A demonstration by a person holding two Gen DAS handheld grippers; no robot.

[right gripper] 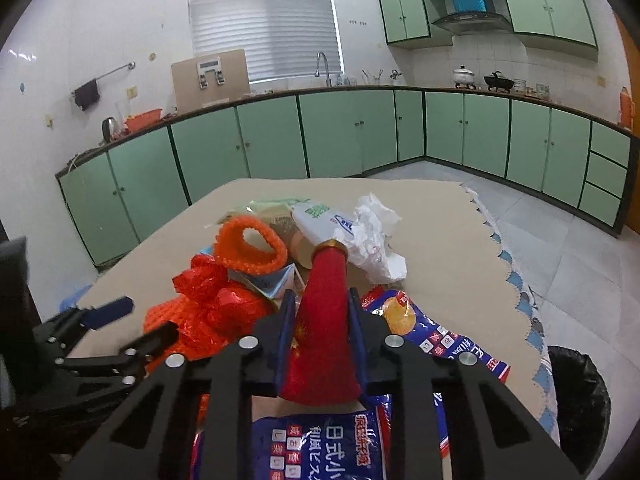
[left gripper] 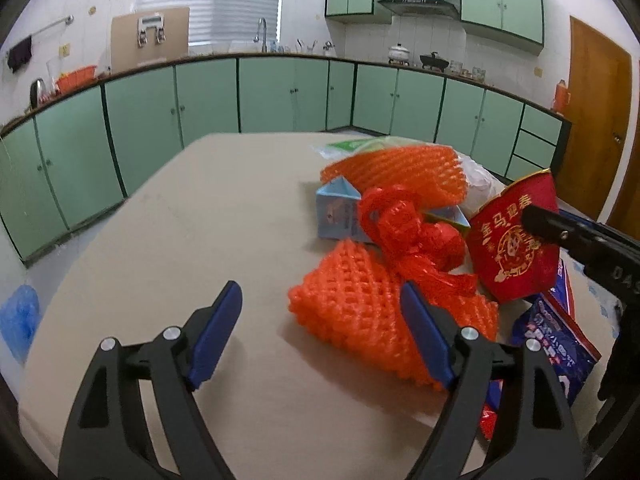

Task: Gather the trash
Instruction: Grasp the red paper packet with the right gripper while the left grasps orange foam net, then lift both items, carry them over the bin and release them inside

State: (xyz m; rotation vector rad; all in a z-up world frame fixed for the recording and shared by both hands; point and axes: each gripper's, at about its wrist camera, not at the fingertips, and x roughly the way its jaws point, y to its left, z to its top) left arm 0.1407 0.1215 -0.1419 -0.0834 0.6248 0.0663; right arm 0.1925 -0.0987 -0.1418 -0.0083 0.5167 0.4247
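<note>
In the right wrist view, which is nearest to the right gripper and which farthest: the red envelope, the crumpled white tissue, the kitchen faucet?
1. red envelope: clamped inside the right gripper.
2. crumpled white tissue: ahead, slightly right, on the table.
3. kitchen faucet: far back, at the counter under the window.

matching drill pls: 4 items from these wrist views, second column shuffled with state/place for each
Items:
1. red paper cup
2. left gripper
3. crumpled white tissue
4. black-lined bin

States/places:
A. open, nothing between its fingers
B. on the floor past the table's right edge
C. clamped between the right gripper's fingers
D. lying on the table behind the pile

Pairs: 1-C, 2-A, 3-D, 4-B
</note>
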